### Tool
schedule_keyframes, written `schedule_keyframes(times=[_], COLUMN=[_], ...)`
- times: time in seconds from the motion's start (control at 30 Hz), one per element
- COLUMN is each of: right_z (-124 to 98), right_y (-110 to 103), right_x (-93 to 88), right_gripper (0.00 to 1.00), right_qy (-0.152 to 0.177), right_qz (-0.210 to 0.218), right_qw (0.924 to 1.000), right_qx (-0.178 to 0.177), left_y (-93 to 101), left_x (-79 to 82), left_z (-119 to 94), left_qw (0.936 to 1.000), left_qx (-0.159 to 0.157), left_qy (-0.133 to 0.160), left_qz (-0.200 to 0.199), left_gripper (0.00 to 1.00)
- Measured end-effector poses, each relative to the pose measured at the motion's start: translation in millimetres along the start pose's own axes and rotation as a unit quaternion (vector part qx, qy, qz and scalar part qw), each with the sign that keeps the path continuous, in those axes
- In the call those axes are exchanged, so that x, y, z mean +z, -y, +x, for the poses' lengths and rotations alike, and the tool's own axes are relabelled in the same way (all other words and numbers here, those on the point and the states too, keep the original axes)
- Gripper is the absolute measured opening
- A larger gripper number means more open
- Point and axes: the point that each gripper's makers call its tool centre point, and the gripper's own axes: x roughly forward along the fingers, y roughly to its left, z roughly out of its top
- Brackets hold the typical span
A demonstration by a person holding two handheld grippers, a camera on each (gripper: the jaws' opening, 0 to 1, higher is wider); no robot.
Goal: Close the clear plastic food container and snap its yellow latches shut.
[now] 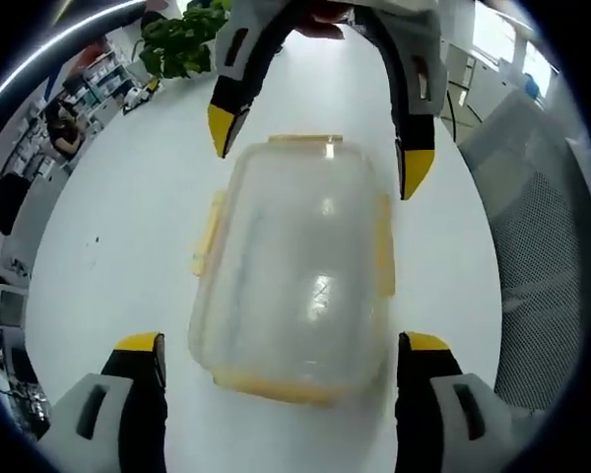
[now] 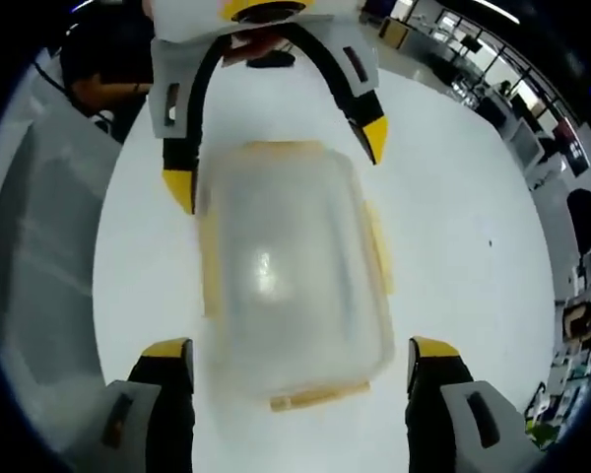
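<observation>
Now, in the left gripper view: clear food container point(image 1: 295, 266) in the middle of the frame, lid on, resting on the white table point(image 1: 118, 236). Left gripper point(image 1: 281, 360) jaws wide apart at the bottom. Right gripper point(image 1: 318, 148) at the top, jaws apart.

Next, in the right gripper view: same container point(image 2: 291, 271) mid-frame, yellow latches point(image 2: 318, 397) sticking out. Own jaws apart, gripping nothing.

The left hand-held gripper point(image 1: 281, 360) has two pale grey jaws edged in black, each ending in a yellow tip and bearing a dark rectangular slot. The right hand-held gripper point(image 2: 300, 365) looks the same: grey shells, black inner arms curving to yellow-capped points, slotted sides.
</observation>
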Motion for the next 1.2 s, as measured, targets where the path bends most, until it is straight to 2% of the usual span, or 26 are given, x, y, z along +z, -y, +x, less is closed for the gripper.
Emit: schedule_keyframes(times=[0.27, 0.7, 0.87, 1.2], right_z=[-3.0, -9.6, -12.4, -15.3], right_y=[-5.9, -15.4, -17.2, -27.7], right_x=[-2.0, -2.7, -4.3, -8.7], right_gripper=[0.91, 0.91, 0.9, 0.89], right_qy=[0.006, 0.039, 0.059, 0.071], right_qz=[0.017, 0.063, 0.094, 0.123], right_qw=[0.9998, 0.9965, 0.9918, 0.985], right_qx=[-0.007, -0.038, -0.063, -0.099], left_y=[8.4, 14.9, 20.5, 32.5], left_x=[-1.2, -7.5, -12.0, -18.5], left_z=[-3.1, -14.0, -20.0, -29.0], left_qw=[0.9999, 0.9977, 0.9954, 0.988], left_qx=[0.007, 0.033, 0.048, 0.064], left_qy=[0.012, 0.038, 0.054, 0.08], left_qz=[-0.004, -0.044, -0.063, -0.116], left_gripper=[0.99, 0.99, 0.99, 0.99])
